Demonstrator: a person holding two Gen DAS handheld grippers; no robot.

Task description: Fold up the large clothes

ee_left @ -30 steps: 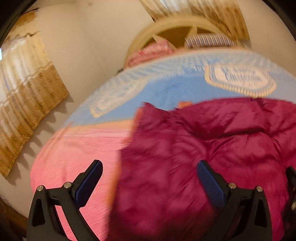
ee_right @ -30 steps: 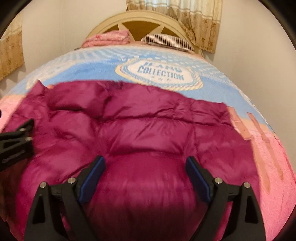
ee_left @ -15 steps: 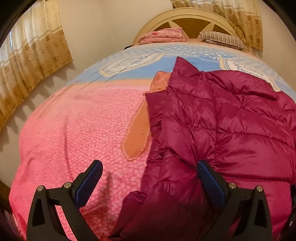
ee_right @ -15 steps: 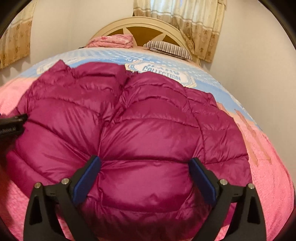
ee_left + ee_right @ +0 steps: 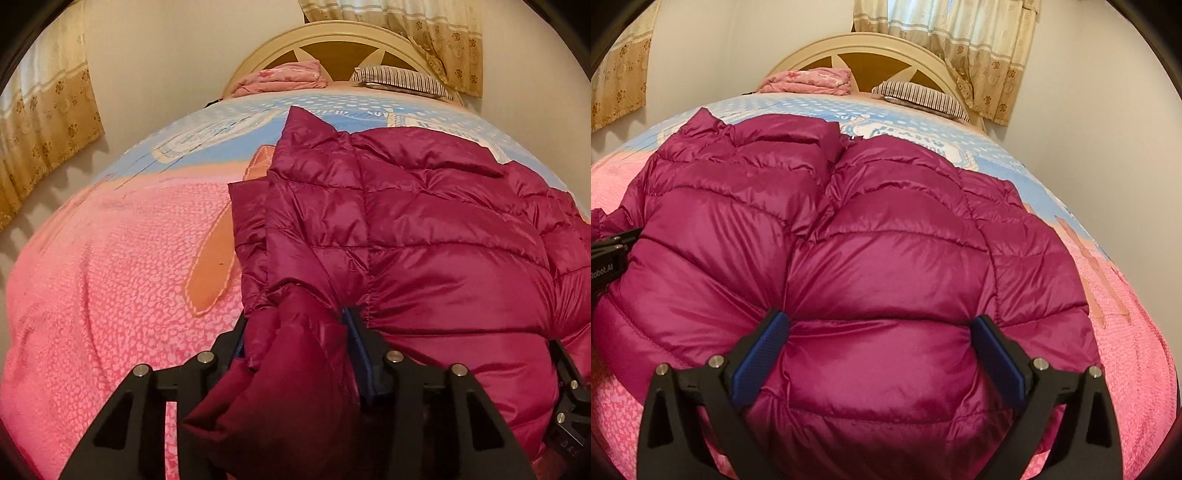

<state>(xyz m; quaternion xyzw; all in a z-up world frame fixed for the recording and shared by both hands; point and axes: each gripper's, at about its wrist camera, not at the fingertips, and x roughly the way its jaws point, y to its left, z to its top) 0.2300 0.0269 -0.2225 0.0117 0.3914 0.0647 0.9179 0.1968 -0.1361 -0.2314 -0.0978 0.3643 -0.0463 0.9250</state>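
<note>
Our left tool [image 5: 295,332] had just closed, clenching the jacket [image 5: 424,240] edge on the bed [image 5: 110,295]; our right tool [image 5: 879,328] straddled it released, so folding could begin.

Open bedspread to your left, puffy bulk everywhere else.

The magenta down jacket [image 5: 424,236] fills the near middle of the bed, and you have its quilted bulk swelling up between the wide-spread right gripper [image 5: 879,332] pads. Left of it, the pink bedspread [image 5: 110,288] lies bare for you. Far off, the folded pink blanket [image 5: 284,75] and striped pillow [image 5: 402,79] sit against the headboard [image 5: 332,40], walls beyond.
</note>
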